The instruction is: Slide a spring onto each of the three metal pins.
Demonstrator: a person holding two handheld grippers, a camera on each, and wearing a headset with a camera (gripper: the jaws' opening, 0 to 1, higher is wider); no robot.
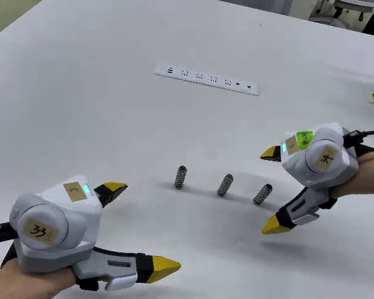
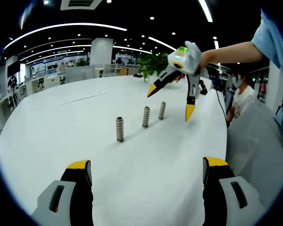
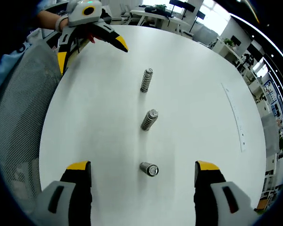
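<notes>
Gaping empty, left fingers [image 1: 162, 268] and right fingers [image 1: 277, 224] flank three upright coiled springs [image 1: 225, 184].

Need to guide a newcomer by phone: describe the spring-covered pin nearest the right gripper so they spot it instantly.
On the white table, nearer the person than the white power strip, three spring-covered pins stand in a row. Yours is the end pin, the one by the right gripper's open jaws.

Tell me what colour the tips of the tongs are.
Yellow, on the left tongs and the right tongs; the head view shows it best.
</notes>
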